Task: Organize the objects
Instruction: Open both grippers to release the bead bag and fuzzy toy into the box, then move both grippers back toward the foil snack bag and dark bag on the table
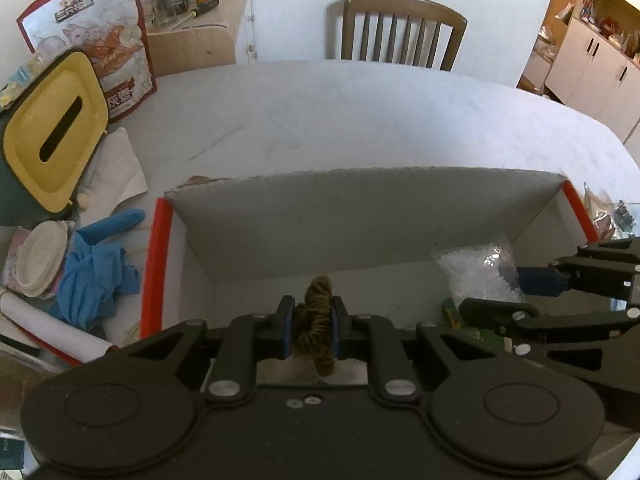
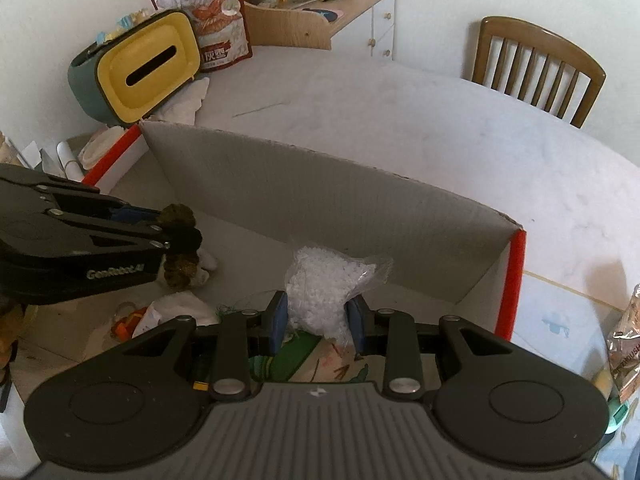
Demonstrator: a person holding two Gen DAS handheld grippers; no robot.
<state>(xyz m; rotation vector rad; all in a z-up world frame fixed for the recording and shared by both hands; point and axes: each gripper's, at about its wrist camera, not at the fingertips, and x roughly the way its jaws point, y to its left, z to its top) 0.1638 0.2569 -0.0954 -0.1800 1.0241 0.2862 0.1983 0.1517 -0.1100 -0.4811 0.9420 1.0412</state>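
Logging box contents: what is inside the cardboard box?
Inside the cardboard box: a bag of white pellets in the right tongs, crumpled paper and printed packaging. The tongs hide the rest.

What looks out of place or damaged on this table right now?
The tissue box lies tipped back, its slot facing up at a slant. The cardboard box's far wall has a ragged, torn top edge. Blue gloves lie crumpled beside it.

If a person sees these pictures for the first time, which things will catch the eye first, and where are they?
Most striking is the open cardboard box with red edges, filling the middle of the table. Above it, the left claw is shut on a brown yarn bundle, and the right claw grips a clear bag of white pellets. At the table's far left, a yellow-lidded tissue box stands tilted, bright against the pale wall.
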